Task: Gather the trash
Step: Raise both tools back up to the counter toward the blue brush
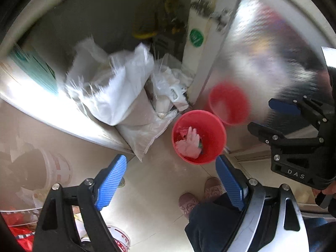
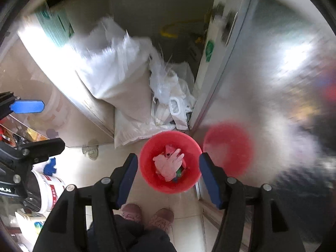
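I have both grippers hanging above the floor, looking down. The left gripper point(image 1: 171, 183) has its blue pads spread wide with nothing between them, and the right gripper point(image 2: 168, 177) is spread just as wide and empty. The red bucket point(image 2: 147, 174) stands on the tiles beside the shiny metal door point(image 2: 262, 84), with crumpled pink and white trash point(image 2: 170, 164) inside it. White sacks point(image 1: 117, 92) lean in the corner behind it. My slippers point(image 2: 147, 214) show below.
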A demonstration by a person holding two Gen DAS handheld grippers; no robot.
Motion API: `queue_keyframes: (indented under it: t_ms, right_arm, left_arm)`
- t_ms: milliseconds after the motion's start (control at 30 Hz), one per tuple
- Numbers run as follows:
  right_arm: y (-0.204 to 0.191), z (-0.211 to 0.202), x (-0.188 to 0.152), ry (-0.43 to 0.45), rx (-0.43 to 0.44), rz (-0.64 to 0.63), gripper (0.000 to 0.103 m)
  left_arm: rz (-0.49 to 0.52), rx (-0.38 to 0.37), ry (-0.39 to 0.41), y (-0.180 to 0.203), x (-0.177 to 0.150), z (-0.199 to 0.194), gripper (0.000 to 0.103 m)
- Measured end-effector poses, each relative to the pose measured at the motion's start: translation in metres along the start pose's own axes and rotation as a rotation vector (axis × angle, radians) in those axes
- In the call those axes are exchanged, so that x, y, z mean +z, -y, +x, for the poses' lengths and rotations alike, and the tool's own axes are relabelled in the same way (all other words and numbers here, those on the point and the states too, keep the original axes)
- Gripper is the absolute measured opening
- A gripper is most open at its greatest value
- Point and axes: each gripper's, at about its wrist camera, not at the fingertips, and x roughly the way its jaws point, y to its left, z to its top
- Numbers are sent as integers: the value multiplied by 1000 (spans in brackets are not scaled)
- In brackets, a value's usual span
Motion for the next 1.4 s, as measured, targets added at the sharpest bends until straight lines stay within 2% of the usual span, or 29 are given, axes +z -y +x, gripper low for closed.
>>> queue_keyframes:
  t_ms: [333,467,600,667,867,933,1000,1133,1400]
  right_arm:
    - [0,-134,35,68,-35,63,62]
    - [3,-178,49,109,-48,88,63]
    - [9,-214,57,153,-78,104,67]
    - [13,-229,58,173,-89,120,74]
    - [28,-258,70,226,-133,147,80]
    - [36,-260,78,241,-141,159,89]
    - [46,-260,87,251,-146,170,93]
    - [68,-259,108,266,-161,192,98]
    - [113,-243,144,265,-155,248,99]
  left_arm:
    - [55,-14,102,14,39,-127,87]
    - [90,-12,159,20,57,-171,93]
    - [113,-25,201,27,73,-204,95]
    - [126,-38,204,30,82,-213,103]
    - [184,-26,235,41,114,-233,103]
    - [195,-26,242,43,128,-233,103]
    - [201,-25,247,44,143,-233,103]
    - [223,-39,267,49,177,-230,103]
    - [271,-37,258,61,240,-211,103]
